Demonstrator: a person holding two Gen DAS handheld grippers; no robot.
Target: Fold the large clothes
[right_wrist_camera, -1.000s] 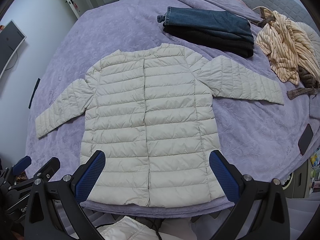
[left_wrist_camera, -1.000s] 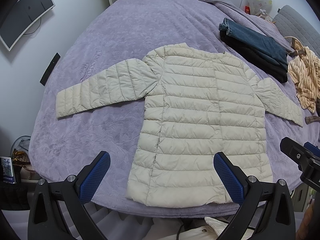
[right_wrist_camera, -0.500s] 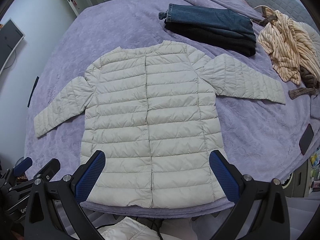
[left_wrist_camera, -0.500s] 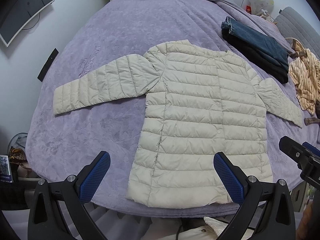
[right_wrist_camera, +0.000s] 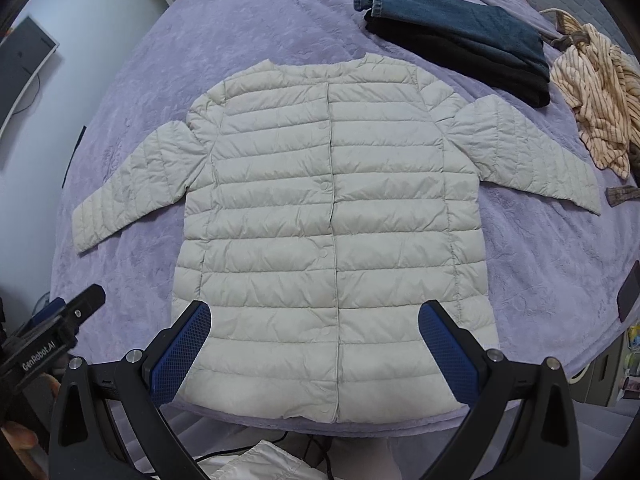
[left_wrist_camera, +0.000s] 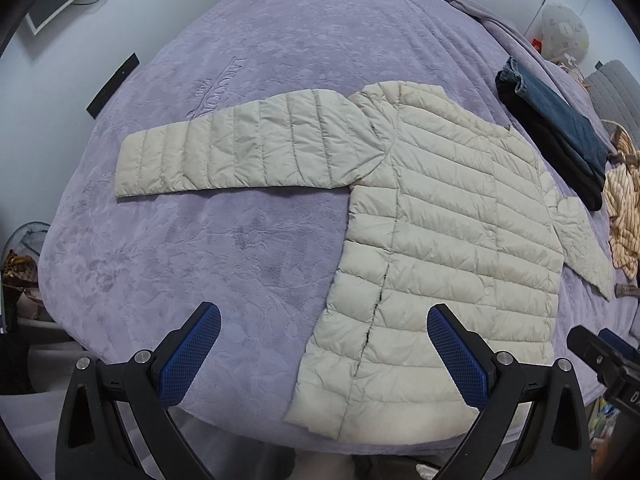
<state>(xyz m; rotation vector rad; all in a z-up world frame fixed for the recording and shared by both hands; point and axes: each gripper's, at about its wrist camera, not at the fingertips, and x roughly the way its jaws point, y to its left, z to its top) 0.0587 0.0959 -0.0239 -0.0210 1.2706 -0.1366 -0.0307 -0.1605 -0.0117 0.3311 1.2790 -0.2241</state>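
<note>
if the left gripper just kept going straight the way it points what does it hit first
Probably the purple bedspread, beside the puffer jacket. The left gripper is open, its right pad over the jacket's hem edge, so it might brush that edge first; the depth is unclear.

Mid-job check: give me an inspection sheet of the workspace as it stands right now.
Surface: purple bedspread, embossed.
Job's things: cream puffer jacket flat, front up, snapped shut, both sleeves spread out.
Clutter: folded jeans on a dark garment; striped shirt crumpled; dark phone-like item at the bed edge.
Grippers: left tool open, empty; right tool open, empty.
Cables: dark cable under the bed edge.
Surroundings: wall monitor, white doors.
</note>
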